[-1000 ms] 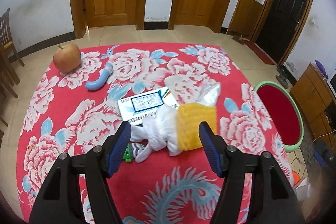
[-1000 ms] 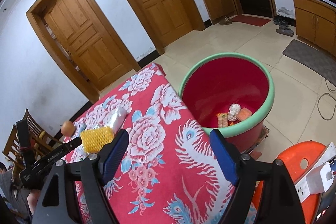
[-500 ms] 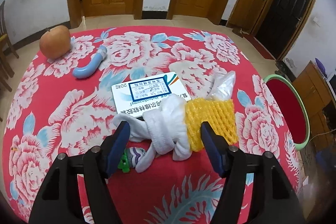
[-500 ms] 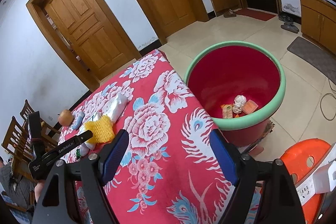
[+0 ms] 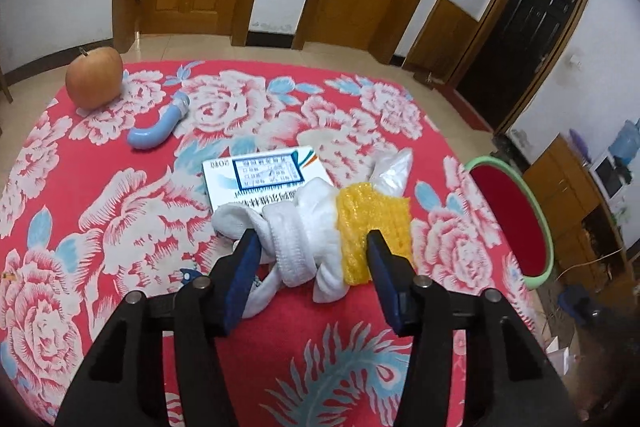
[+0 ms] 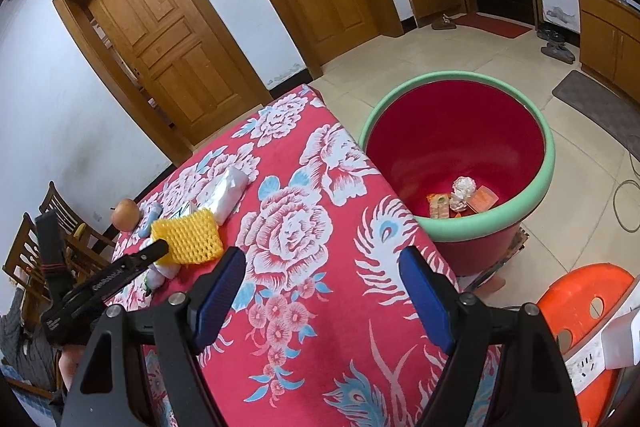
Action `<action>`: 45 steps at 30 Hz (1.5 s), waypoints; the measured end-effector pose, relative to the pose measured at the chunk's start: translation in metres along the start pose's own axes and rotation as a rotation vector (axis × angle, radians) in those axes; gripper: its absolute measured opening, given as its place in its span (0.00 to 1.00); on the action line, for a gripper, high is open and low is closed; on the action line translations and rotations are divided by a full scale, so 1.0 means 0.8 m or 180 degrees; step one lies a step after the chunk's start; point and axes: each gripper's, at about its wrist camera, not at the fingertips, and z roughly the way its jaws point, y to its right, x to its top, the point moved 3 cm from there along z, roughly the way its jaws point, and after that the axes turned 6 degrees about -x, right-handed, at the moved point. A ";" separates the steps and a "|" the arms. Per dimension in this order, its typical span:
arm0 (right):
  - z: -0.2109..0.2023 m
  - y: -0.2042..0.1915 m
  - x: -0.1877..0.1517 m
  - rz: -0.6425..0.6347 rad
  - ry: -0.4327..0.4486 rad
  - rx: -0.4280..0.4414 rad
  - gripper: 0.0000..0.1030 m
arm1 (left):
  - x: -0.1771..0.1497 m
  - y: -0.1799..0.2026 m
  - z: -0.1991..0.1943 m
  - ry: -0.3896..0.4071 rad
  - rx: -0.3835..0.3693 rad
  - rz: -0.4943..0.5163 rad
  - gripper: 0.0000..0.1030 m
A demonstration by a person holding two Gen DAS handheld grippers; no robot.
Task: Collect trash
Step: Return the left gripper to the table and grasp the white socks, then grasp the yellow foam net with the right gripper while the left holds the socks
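Observation:
A rolled white cloth bundle [image 5: 296,239] and a yellow foam net [image 5: 372,219] lie together on the red flowered tablecloth [image 5: 120,227]. My left gripper [image 5: 310,255] straddles both, and its jaws are closing. The left pad is at the cloth and the right pad at the net, with no squeeze showing. A clear plastic bag [image 5: 392,167] and a white printed box [image 5: 260,179] lie just behind. The right wrist view shows the same net [image 6: 188,239] beside the left gripper's finger [image 6: 160,249]. My right gripper [image 6: 320,267] hangs open and empty over the table's near corner. Beside the table stands the red bin [image 6: 548,163].
An apple [image 5: 94,79] and a bent blue tube [image 5: 156,131] lie at the far left of the table. The green-rimmed bin holds a few bits of trash [image 6: 462,193]. An orange stool [image 6: 580,307] stands at the lower right. Wooden chairs [image 6: 24,255] are off the table's left side.
My left gripper has moved in over the cloth and net, and its jaws have narrowed around them. The right gripper has stayed open and has hardly shifted.

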 end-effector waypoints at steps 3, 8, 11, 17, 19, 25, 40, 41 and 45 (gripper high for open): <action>0.001 -0.002 -0.001 -0.0013 -0.0004 0.0009 0.79 | 0.003 -0.001 -0.008 0.0078 -0.0056 -0.0022 0.53; 0.002 -0.006 -0.001 -0.0030 -0.0010 0.0023 0.79 | 0.001 0.001 -0.011 0.0064 -0.0101 0.0012 0.53; 0.002 -0.006 -0.002 -0.0034 -0.0015 0.0029 0.79 | 0.000 0.001 -0.013 0.0092 -0.0062 0.0024 0.53; 0.002 -0.008 -0.002 -0.0047 0.0005 0.0031 0.79 | 0.006 -0.018 -0.011 0.0144 0.0117 -0.0122 0.53; 0.003 -0.009 -0.003 -0.0051 0.0006 0.0037 0.79 | 0.007 -0.022 -0.009 0.0168 0.0175 -0.0131 0.53; 0.006 -0.011 -0.007 -0.0045 -0.0014 0.0044 0.79 | 0.000 -0.020 0.020 -0.0051 0.0190 -0.0044 0.41; 0.012 -0.026 -0.006 -0.0154 -0.0022 0.0081 0.79 | 0.000 -0.004 -0.014 0.0117 0.0094 0.0090 0.26; 0.013 -0.028 -0.006 -0.0167 -0.0022 0.0089 0.79 | 0.000 -0.004 -0.021 0.0127 0.0113 0.0085 0.26; 0.012 -0.040 -0.006 -0.0237 -0.0025 0.0129 0.79 | -0.006 -0.005 -0.041 0.0123 0.0226 0.0063 0.26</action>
